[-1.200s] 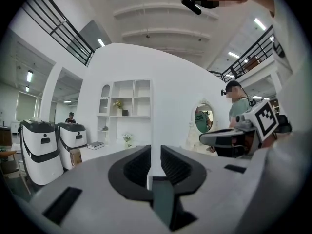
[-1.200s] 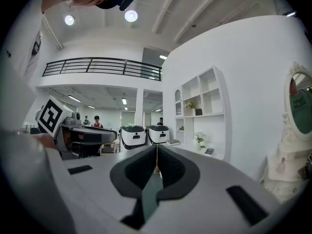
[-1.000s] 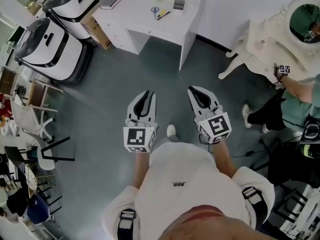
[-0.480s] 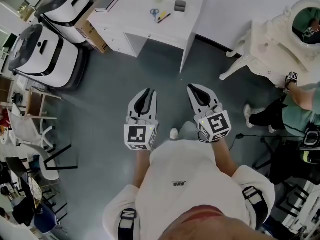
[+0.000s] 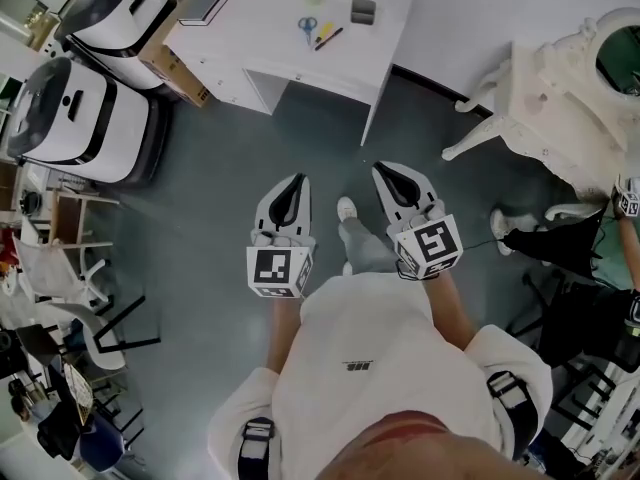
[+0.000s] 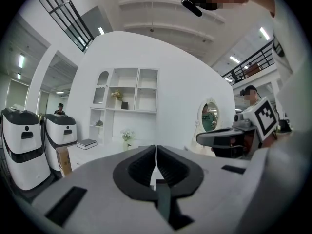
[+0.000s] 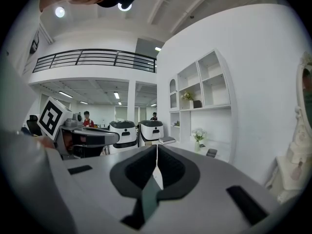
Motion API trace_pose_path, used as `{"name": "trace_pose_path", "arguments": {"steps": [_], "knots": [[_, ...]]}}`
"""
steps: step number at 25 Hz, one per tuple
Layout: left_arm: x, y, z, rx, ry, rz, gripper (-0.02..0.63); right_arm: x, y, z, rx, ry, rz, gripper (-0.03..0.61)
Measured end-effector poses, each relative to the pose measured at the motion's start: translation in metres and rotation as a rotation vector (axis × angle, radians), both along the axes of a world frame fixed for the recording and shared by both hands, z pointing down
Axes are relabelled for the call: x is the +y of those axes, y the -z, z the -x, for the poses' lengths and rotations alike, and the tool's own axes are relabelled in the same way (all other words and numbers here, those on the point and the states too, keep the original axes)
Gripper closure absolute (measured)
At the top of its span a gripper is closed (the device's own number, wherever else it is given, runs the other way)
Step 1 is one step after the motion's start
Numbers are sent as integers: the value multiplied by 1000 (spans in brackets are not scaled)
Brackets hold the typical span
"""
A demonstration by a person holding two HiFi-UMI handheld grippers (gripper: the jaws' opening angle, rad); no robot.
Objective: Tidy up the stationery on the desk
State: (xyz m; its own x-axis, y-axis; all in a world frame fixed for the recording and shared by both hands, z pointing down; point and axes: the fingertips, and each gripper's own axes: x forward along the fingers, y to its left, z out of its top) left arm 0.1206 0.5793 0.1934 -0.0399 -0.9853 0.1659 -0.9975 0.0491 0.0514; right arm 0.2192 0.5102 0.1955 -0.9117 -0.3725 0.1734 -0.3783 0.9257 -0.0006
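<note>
A white desk [image 5: 345, 56] stands ahead at the top of the head view. On it lie blue-handled scissors [image 5: 308, 26], a yellow and black pen [image 5: 327, 37], a small grey box [image 5: 362, 10] and a dark book [image 5: 204, 6]. My left gripper [image 5: 292, 184] and right gripper [image 5: 386, 172] are held side by side over the grey floor, well short of the desk. Both are shut and hold nothing. In the left gripper view the jaw tips [image 6: 155, 148] meet; in the right gripper view they [image 7: 156, 147] also meet. The book [image 7: 167, 140] and grey box [image 7: 211, 152] show far off.
Two white wheeled machines [image 5: 85, 98] and a cardboard box [image 5: 172, 63] stand left of the desk. An ornate white chair with a round mirror [image 5: 570, 88] is at the right, with a person's legs [image 5: 560, 238] beside it. Black chairs [image 5: 80, 318] crowd the left edge.
The whole scene has shifted: I have stepped forward, a foot now shows between the grippers, and the desk sits slightly nearer. Both grippers stay shut and level.
</note>
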Motion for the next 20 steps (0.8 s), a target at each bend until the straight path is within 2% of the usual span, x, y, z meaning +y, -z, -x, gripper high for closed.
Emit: {"name": "trace_pose_path", "arguments": {"steps": [10,20], "knots": [[-90,4,63,-5,16,1,614,-92,-2,63,11,16,10,581],[-165,3,101,-12,40,30,614,-168,-2,104,6,39,31,581]]}}
